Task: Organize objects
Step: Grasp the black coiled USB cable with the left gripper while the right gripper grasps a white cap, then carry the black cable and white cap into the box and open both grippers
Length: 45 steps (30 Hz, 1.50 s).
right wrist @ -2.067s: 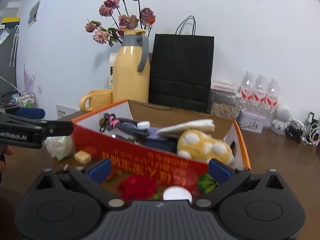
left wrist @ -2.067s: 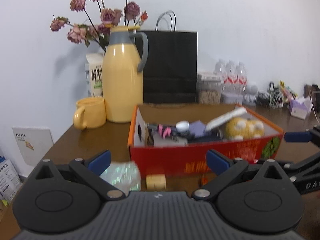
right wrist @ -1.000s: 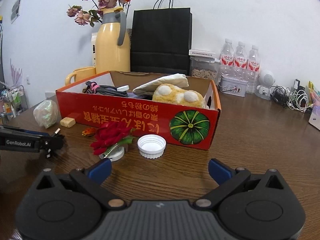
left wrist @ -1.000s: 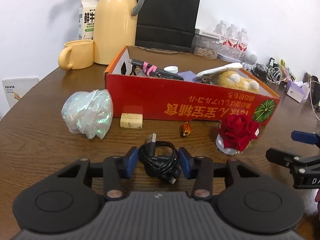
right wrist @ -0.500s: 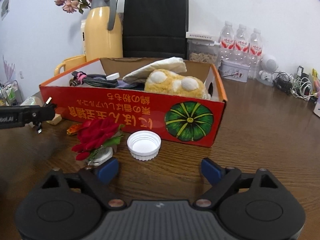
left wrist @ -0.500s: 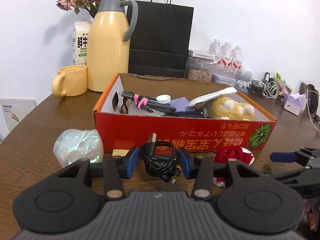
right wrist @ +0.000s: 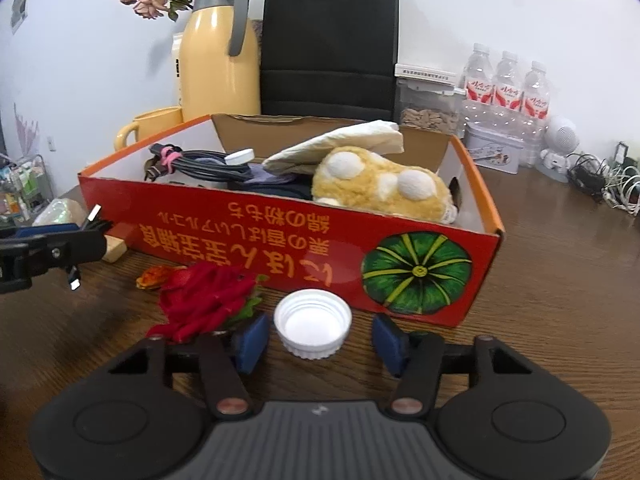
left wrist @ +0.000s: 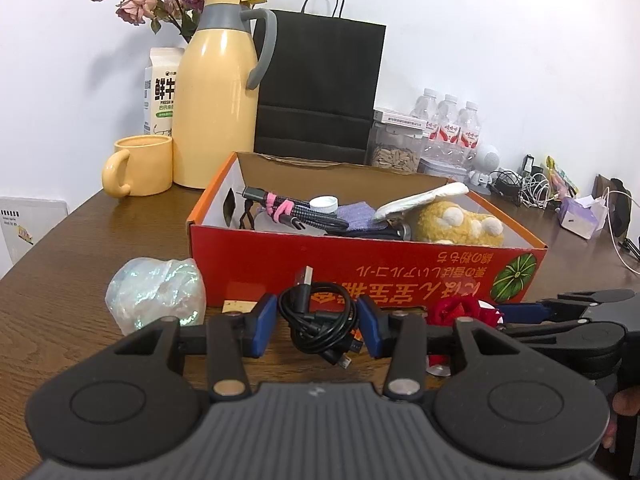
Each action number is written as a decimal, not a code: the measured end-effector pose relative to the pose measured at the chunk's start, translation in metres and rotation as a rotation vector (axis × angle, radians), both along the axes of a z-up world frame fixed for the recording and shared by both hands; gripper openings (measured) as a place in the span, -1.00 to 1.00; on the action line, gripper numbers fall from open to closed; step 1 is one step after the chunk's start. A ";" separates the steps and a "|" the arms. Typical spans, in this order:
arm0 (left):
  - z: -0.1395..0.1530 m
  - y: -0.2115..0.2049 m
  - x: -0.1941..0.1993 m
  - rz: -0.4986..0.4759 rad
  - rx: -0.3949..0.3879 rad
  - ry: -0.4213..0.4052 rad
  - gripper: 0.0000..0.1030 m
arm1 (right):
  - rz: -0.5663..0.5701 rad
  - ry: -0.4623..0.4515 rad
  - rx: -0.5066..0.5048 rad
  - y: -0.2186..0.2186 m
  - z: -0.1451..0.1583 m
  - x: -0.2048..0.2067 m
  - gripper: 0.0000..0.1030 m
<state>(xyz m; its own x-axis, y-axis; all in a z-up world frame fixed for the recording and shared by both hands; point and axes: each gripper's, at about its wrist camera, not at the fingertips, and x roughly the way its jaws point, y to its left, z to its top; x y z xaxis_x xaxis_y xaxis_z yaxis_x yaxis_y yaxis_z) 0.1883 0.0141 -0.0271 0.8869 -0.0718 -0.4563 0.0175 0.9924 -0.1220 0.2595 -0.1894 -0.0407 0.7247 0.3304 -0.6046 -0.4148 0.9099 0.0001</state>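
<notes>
tabletop (right wrist: 560,280): dark wood grain | middle: red box (right wrist: 280,240) stuffed with odds and ends | right in front of it: white cap (right wrist: 313,325), red rose (right wrist: 204,300), small orange thing (right wrist: 154,276), tan block (right wrist: 116,249), shiny plastic wad (left wrist: 156,294) | back by the wall: yellow mug (left wrist: 140,166), yellow jug (left wrist: 218,92), black bag (left wrist: 320,88), water bottles (right wrist: 506,88)

The left gripper (left wrist: 318,326) is matte black, with a ribbed grey housing nearest the camera, two round black discs at the sides and angular black link arms. Brass-coloured pivot pins sit at the linkage bases. Its fingers (left wrist: 264,325) carry blue pads. The right gripper (right wrist: 318,340) has the same build: grey ribbed body, black discs, copper-toned pins, blue pads.
</notes>
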 end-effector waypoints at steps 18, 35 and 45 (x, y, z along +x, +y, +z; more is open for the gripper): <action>0.004 -0.003 -0.010 -0.010 0.007 -0.028 -0.13 | -0.006 -0.268 0.012 -0.006 0.023 -0.047 -0.25; 0.072 -0.015 0.019 -0.014 0.055 -0.185 -0.13 | 0.080 -0.433 0.086 0.026 0.091 -0.024 -0.25; 0.072 0.000 0.090 0.123 -0.038 -0.233 -0.14 | 0.021 -0.412 0.134 0.052 0.086 0.034 -0.25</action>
